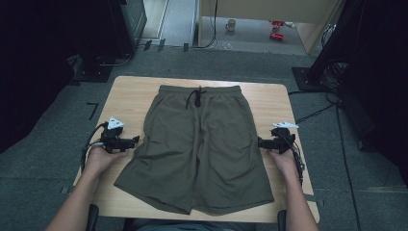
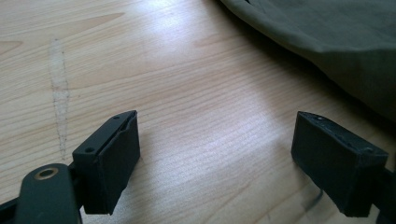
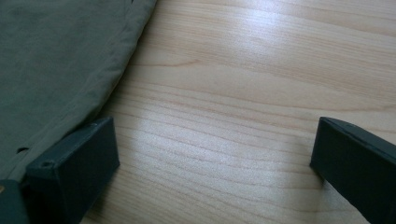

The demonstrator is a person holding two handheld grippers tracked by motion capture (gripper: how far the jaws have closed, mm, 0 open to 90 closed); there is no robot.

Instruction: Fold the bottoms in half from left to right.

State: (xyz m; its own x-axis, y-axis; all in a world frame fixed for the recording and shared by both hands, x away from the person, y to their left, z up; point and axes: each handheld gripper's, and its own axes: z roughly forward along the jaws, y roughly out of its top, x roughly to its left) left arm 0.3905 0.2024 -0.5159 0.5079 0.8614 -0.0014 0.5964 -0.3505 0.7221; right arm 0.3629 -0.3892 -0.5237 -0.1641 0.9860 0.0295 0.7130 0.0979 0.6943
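Observation:
Olive-green shorts [image 1: 197, 149] lie flat on the wooden table [image 1: 130, 96], waistband and black drawstring at the far side, leg hems toward me. My left gripper [image 1: 135, 140] rests on the table just left of the shorts' left side seam, jaws open with only bare wood between them. In the left gripper view the shorts' edge [image 2: 336, 42] lies ahead at the upper right, apart from the jaws. My right gripper [image 1: 260, 142] sits at the shorts' right side seam, open. In the right gripper view one jaw stands right beside the cloth edge [image 3: 60, 70]; nothing is gripped.
The table's near edge [image 1: 202, 214] runs just past the shorts' hems. Bare strips of tabletop [image 1: 284, 106] flank the shorts on both sides. Dark equipment, cables and a stand [image 1: 317, 72] stand on the floor around the table; a cup [image 1: 231, 25] sits far back.

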